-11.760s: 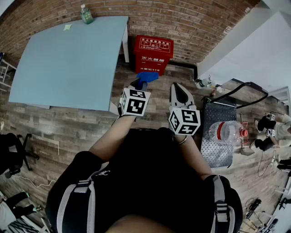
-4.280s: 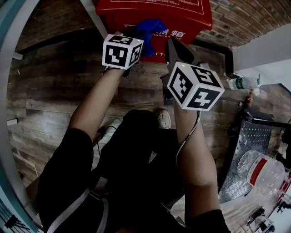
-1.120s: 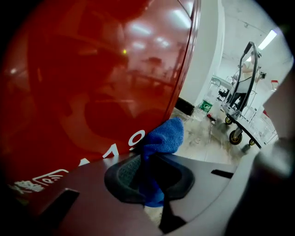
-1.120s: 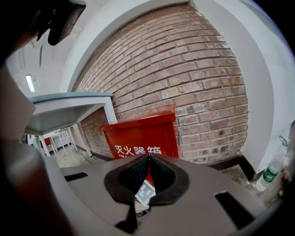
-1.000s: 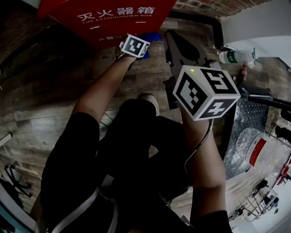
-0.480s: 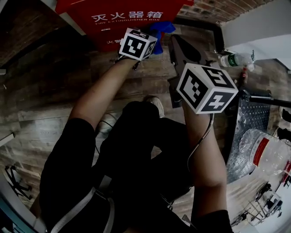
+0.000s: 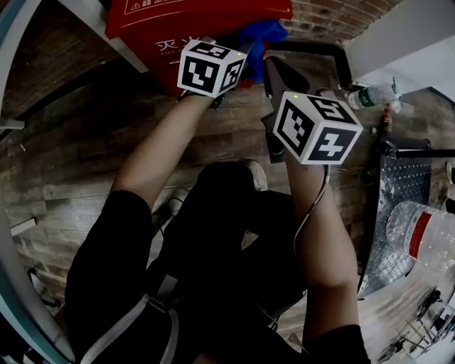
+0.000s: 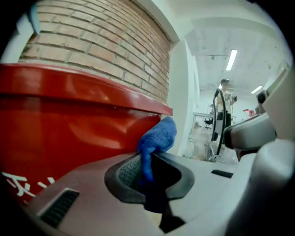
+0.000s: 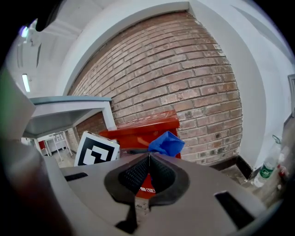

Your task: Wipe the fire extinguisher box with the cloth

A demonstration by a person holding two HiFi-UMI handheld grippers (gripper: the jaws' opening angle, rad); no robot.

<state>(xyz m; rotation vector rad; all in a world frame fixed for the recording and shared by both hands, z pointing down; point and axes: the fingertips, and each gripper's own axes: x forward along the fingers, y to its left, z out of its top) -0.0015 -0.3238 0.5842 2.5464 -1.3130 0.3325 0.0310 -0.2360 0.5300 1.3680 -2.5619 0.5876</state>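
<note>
One red box (image 7: 165, 20) stands at 12 o'clock, contents not visible. Left claw (image 8: 145, 171) grips the single blue cloth (image 8: 159, 136) by the box's 1 o'clock corner. Right claw (image 9: 148, 177) is closed, empty.

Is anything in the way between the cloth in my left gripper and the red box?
Nothing visible. The cloth, clamped in the left gripper, lies at the box's corner just under the lid rim, with no gap showing.
</note>
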